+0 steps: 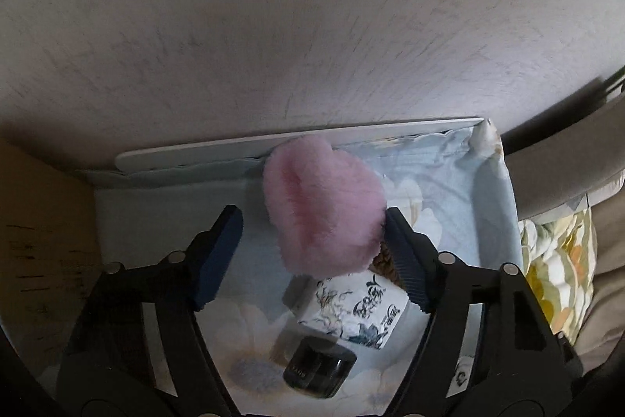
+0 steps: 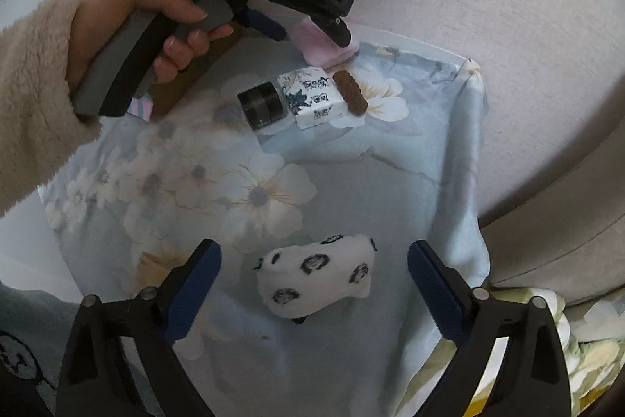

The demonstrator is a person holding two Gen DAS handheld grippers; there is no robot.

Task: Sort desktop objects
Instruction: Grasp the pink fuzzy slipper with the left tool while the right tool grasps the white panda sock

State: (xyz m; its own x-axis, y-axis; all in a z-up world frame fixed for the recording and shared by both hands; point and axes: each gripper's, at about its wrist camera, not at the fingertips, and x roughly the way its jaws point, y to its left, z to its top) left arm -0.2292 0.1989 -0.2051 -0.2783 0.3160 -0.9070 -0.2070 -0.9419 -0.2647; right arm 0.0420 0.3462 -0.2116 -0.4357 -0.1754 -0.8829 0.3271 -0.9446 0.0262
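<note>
A fluffy pink item (image 1: pixel 324 206) lies at the table's far edge, between the wide-open fingers of my left gripper (image 1: pixel 312 225); the right finger (image 1: pixel 402 253) touches its side. It also shows in the right wrist view (image 2: pixel 324 45) under the left gripper (image 2: pixel 304 26). Nearer sit a white patterned box (image 1: pixel 351 311) (image 2: pixel 316 96), a dark jar (image 1: pixel 320 370) (image 2: pixel 261 108) and a brown ridged piece (image 2: pixel 351 92). My right gripper (image 2: pixel 312 280) is open around a white black-spotted soft item (image 2: pixel 316 276), not touching it.
A pale blue floral cloth (image 2: pixel 234 190) covers the table. A white wall (image 1: pixel 312 26) stands right behind the far edge. A wooden surface (image 1: pixel 43 241) is on the left, patterned bedding (image 1: pixel 554 260) on the right. The person's hand (image 2: pixel 156 26) holds the left gripper.
</note>
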